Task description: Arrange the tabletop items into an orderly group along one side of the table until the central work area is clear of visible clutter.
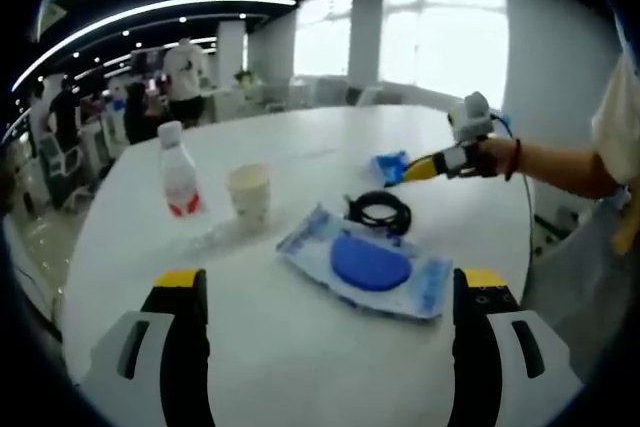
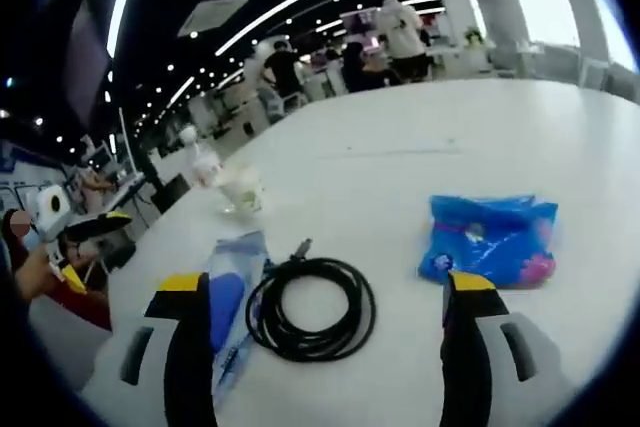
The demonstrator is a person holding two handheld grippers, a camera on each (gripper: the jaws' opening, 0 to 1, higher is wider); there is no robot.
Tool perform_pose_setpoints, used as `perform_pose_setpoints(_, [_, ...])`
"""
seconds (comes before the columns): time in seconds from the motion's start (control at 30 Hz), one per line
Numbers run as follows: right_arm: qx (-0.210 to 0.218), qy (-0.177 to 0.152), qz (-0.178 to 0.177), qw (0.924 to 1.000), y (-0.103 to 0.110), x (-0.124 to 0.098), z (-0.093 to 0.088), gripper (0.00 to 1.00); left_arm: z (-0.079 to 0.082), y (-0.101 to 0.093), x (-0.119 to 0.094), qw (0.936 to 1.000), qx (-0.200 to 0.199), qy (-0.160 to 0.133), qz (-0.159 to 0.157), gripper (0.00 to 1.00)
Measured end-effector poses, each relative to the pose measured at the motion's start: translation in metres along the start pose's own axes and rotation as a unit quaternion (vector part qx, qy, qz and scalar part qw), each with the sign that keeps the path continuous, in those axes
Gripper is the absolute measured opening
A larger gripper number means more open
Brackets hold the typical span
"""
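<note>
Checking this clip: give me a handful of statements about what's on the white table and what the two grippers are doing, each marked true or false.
1. The clear plastic bottle with a white cap and red label stands upright. True.
2. The pale paper cup lies on its side. False: it stands upright beside the bottle.
3. The coiled black cable lies on the white table between the right gripper jaws' tips. True.
4. The left gripper grips the clear packet holding a blue oval pad. False: its jaws are open, with the packet lying on the table.
5. The crumpled blue plastic bag sits on top of the cable. False: it lies apart.
</note>
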State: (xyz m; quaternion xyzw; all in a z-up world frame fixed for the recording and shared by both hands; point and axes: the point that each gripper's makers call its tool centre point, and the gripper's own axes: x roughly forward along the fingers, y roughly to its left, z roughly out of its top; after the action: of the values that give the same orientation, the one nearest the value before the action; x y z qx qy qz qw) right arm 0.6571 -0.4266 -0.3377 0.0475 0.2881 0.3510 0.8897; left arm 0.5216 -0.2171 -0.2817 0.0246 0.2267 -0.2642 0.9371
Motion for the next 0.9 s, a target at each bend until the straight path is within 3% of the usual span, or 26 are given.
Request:
perform_pose_setpoints(0.13, [-0.014, 0.013, 0.018, 0.9997, 0.019, 0.009, -0.004, 0.95, 0.004, 0.002, -0.003, 1.0, 0.0, -0.008, 0.006, 0.99])
perform_pose_setpoints(0.5, [-0.021, 0.028, 0.041, 0.9986, 0.047, 0.037, -0.009, 0.93, 0.001, 0.004, -0.006, 1.0, -0.001, -0.002, 0.008, 0.99])
perform_pose_setpoints(0.9, [0.024, 0.043, 0.027, 0.9984, 0.048, 0.056, -0.015, 0.77, 0.007, 0.004, -0.006, 0.9998, -0.008, -0.015, 0.005, 0.99])
